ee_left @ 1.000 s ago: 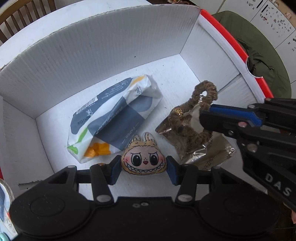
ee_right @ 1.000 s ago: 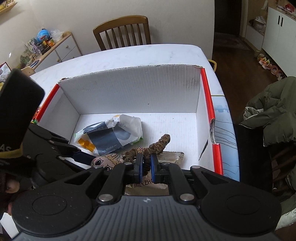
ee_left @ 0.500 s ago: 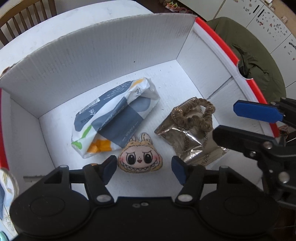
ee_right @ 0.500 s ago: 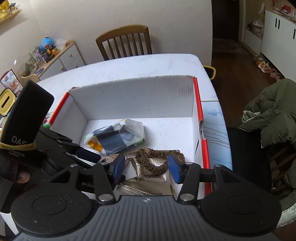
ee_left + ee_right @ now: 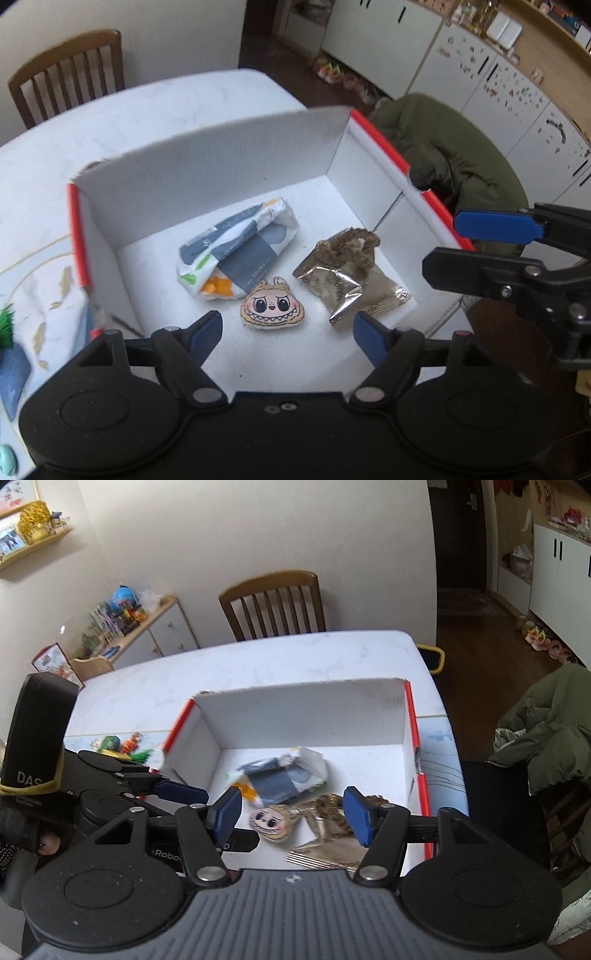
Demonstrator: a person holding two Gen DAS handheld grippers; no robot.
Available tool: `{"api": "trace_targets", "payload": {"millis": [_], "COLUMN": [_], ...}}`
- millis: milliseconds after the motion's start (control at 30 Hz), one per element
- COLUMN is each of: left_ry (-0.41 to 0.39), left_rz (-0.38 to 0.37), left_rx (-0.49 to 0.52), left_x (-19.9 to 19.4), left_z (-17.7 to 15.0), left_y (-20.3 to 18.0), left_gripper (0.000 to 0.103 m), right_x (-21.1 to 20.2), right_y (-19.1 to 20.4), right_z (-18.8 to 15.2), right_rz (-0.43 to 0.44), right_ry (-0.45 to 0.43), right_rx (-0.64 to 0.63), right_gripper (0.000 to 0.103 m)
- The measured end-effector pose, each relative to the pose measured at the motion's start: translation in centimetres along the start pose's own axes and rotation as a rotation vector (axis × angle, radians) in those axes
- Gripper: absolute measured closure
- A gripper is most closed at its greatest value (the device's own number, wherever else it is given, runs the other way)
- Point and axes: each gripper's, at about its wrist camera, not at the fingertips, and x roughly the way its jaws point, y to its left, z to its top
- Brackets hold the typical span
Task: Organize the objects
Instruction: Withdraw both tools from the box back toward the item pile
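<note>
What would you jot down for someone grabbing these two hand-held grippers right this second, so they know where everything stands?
Left gripper: open, empty, above the near edge of the white box.
Right gripper: open, empty, also above the near edge.
In the box: tissue pack in the middle; cartoon face charm lying flat in front of it; foil snack packet to the right, with the brown scrunchie resting on its far end.
Done: those four items are in the box.
Left: a few small colourful toys sit on the table outside the box's left wall; probably those go next.
</note>
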Motion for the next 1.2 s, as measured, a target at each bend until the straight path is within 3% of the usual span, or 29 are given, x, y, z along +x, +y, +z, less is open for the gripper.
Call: {"api": "trace_targets", "payload": {"millis": [300, 500, 733, 800, 1200], "left_ry": [-0.107, -0.175, -0.219, -0.223, -0.240], "left_rz": [-0.026, 0.017, 0.074, 0.076, 0.099], "left_rx": [-0.079, -0.104, -0.159, -0.181, -0.325], "left_x": [-6.7, -10.2, -13.8, -14.6, -16.9], "left_z": [-2.5, -4.8, -7.6, -8.3, -12.8], "left_y": [2.1, 4.5, 9.3, 10.9, 21.8], "left_gripper": [0.024, 0.019, 0.008, 0.001, 0.000], "right_x": [-2.1, -2.6, -2.0, -1.5, 4.0], "right_y": [3.9, 7.5, 12.6, 14.2, 24.6], "right_z": [-0.4, -0.6, -1.2, -1.4, -3.1], "right_rz": [0.029, 0.039, 0.059, 0.062, 0.113], "right_ry": [-0.038, -0.055, -0.060, -0.057, 0.034], "right_rx": [-0.034, -0.055, -0.063, -0.068, -0.118], "right_gripper": [0.037, 0.034, 0.030, 0.030, 0.027]}}
